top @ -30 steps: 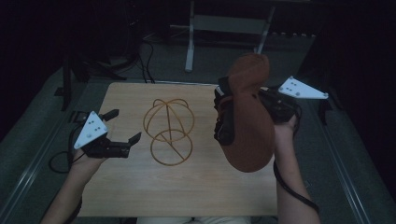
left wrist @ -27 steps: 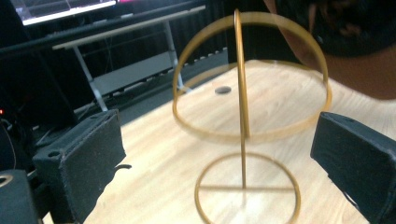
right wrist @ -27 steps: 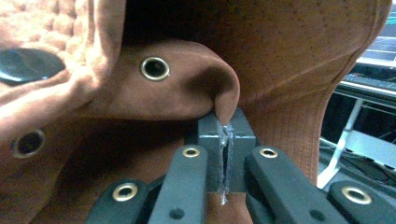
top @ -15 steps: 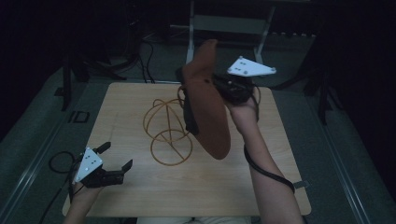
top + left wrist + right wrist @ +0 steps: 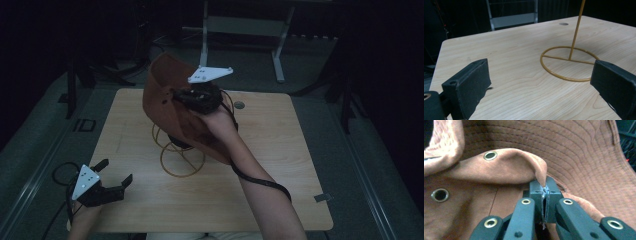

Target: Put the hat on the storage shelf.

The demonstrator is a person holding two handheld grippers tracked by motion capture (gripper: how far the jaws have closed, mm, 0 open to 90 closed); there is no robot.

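Room: you work in a dark space; a grey metal frame (image 5: 245, 25) stands beyond the table's far edge, on grey floor.
Table: your surface (image 5: 280, 165) is a square of pale wood-grain laminate with rounded corners and a small round hole (image 5: 239, 105) near the far edge.
Hat: a brown, suede-like bucket hat (image 5: 165, 100) hangs in the air above the middle of the table, over the stand. Its brim carries rows of concentric stitching (image 5: 584, 157) and its crown has brass eyelets (image 5: 490, 155).
Stand: a thin mustard-yellow wire stand (image 5: 181, 159) sits mid-table, a flat ring base crossed by a bar (image 5: 567, 60) with a straight rod (image 5: 576, 27) rising from it. In the high view the hat covers its upper loops.
Right gripper: yours (image 5: 197, 97) is raised over the stand, jaws pressed together on a pinched fold of the hat's cloth (image 5: 541, 173). A white triangular plate (image 5: 210, 75) sits on top.
Left gripper: yours (image 5: 116, 176) rests low at the near left corner of the table, well apart from the stand. Its matte black jaws stand spread wide with bare table between them.
Cable: a black lead (image 5: 260, 181) loops across your right forearm.
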